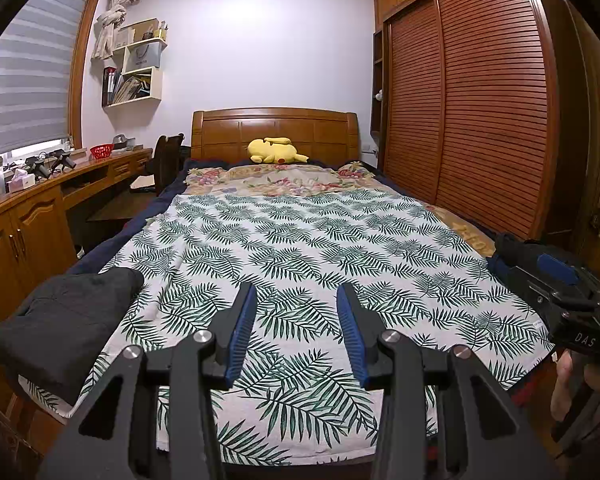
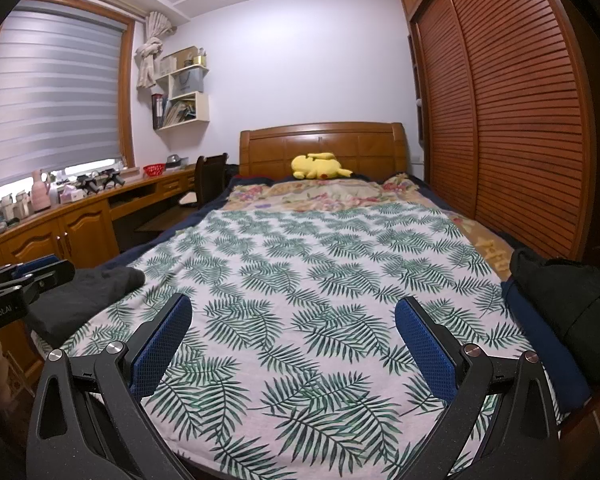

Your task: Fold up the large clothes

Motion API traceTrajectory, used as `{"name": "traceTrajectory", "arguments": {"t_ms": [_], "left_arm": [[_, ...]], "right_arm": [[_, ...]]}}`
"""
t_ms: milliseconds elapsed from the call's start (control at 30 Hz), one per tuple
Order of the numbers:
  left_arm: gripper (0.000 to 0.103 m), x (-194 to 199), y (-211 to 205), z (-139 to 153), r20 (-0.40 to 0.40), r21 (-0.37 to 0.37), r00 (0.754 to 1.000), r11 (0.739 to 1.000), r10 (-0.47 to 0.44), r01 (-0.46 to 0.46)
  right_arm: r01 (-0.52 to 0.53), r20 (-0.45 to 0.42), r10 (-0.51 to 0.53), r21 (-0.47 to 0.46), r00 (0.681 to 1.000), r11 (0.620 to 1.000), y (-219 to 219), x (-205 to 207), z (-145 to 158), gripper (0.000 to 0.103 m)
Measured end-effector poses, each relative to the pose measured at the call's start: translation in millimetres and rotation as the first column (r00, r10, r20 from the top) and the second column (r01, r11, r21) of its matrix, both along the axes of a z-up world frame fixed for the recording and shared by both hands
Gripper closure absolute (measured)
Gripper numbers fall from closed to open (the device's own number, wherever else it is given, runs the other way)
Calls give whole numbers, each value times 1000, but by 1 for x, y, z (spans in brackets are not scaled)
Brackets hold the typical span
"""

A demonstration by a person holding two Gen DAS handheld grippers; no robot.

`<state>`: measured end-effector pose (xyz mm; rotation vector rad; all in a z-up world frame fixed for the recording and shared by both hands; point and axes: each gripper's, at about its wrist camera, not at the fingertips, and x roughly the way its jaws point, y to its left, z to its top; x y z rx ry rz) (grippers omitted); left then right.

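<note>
While nothing is held yet, the left wrist view shows the left gripper (image 1: 296, 300) with its jaws partly apart and empty, hanging over the near end of the bed (image 1: 380, 240). A dark gray folded garment (image 1: 64, 320) lies on the bed's near left corner, just beside the gripper. It looks soft and floppy, a bit thick, and likely not heavy. It will sag if lifted by one spot, so a corner or a folded edge seems the best place to pinch. At the right edge of this view sits the right gripper (image 1: 556, 280), with a hand (image 1: 568, 384) under it. In the right wrist view, the right gripper (image 2: 294, 320) has its jaws wide apart with nothing between them. A pile of dark clothes (image 2: 560, 304) sits on the bed's near right corner, close to it. The pile looks puffy and bulky, so both grippers may be needed, each taking one edge. A yellow plush toy (image 2: 320, 166) rests far off by the headboard.
</note>
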<state>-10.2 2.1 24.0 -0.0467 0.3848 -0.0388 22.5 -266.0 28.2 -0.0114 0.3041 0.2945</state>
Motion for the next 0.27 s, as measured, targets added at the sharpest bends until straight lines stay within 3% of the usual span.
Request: {"name": "traceTrajectory", "arguments": {"t_ms": [267], "left_arm": [[62, 0, 0, 0, 0, -1, 1000, 1000, -1, 1]], "right_arm": [[-1, -1, 1, 1, 1000, 1000, -1, 0, 0, 0]]}}
